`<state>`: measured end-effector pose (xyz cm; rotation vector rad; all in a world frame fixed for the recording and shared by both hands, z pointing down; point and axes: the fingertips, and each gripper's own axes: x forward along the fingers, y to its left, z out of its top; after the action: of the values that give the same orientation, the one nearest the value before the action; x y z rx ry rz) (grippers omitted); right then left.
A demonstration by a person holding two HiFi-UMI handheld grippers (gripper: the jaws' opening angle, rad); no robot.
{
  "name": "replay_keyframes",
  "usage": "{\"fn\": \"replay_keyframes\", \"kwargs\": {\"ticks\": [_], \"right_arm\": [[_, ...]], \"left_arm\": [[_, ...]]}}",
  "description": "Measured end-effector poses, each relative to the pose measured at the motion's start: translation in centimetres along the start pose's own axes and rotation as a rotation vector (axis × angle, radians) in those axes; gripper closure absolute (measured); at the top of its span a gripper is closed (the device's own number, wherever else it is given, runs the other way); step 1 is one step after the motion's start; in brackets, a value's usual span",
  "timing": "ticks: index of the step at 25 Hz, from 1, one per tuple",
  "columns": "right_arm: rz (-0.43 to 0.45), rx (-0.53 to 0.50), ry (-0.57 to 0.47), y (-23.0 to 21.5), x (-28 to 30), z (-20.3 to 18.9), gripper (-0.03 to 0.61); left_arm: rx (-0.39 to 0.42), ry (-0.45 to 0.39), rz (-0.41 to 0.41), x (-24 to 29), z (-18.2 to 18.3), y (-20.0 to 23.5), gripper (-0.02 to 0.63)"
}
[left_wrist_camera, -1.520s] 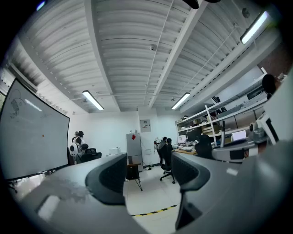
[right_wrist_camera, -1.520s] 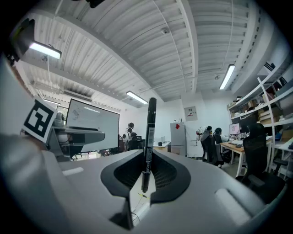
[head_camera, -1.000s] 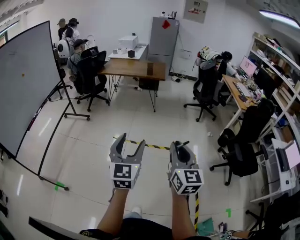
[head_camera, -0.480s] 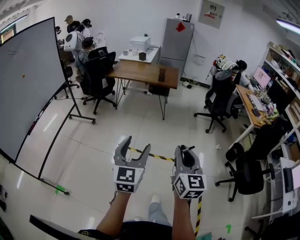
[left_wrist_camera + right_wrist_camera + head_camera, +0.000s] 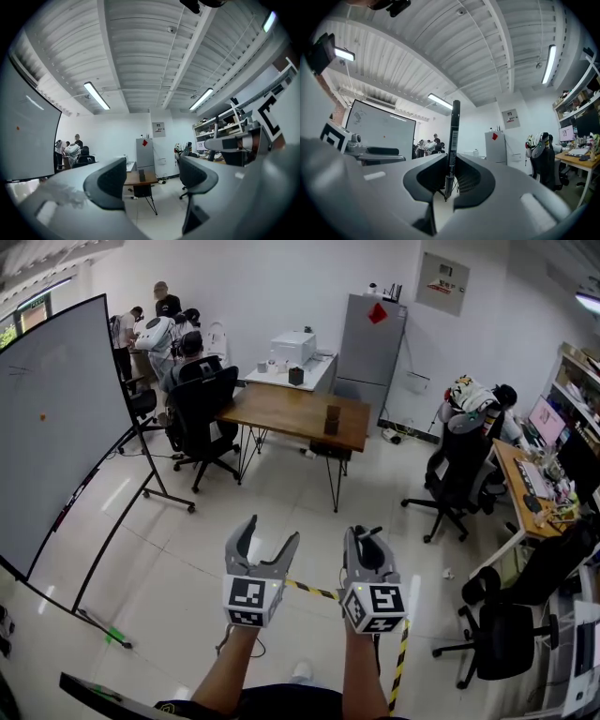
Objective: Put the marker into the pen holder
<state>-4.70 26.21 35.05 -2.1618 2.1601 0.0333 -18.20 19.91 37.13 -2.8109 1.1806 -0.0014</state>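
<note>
My right gripper (image 5: 366, 546) is shut on a black marker (image 5: 368, 532), held out in front of me above the floor. In the right gripper view the marker (image 5: 453, 136) stands upright, clamped between the two jaws of that gripper (image 5: 450, 176), with its tip pointing down. My left gripper (image 5: 263, 553) is open and holds nothing; its view shows only the room between the fingers (image 5: 108, 183). Far ahead, a small dark upright container (image 5: 332, 420) stands on a wooden table (image 5: 281, 409); the same container (image 5: 141, 176) appears in the left gripper view.
A large whiteboard on a wheeled stand (image 5: 56, 437) is at my left. Black office chairs (image 5: 202, 409) (image 5: 459, 474) flank the table. A grey fridge (image 5: 370, 338) and several people (image 5: 169, 329) are at the back. Yellow-black tape (image 5: 401, 652) marks the floor. Desks line the right.
The view has advanced toward the wooden table, which now sits nearer and lower in the picture. Both grippers keep their pose, the right still clamping the marker.
</note>
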Motion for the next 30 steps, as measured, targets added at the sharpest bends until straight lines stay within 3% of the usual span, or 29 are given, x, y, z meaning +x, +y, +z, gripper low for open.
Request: {"fn": "replay_keyframes", "kwargs": {"ticks": [6,16,30], "right_arm": [[-0.015,0.025,0.030,-6.6,4.7,-1.9,0.529],[0.033,0.009,0.079,-9.5,14.2,-5.4,0.529],[0.046,-0.019,0.067,-12.7,37.2,-5.0,0.529]], "left_arm": [[-0.006,-0.003,0.010,6.4,-0.6,-1.0,0.252],[0.000,0.049,-0.015,16.7,-4.3,1.6,0.253],[-0.009,0.028,-0.061,36.9,-4.6,14.3,0.253]]}}
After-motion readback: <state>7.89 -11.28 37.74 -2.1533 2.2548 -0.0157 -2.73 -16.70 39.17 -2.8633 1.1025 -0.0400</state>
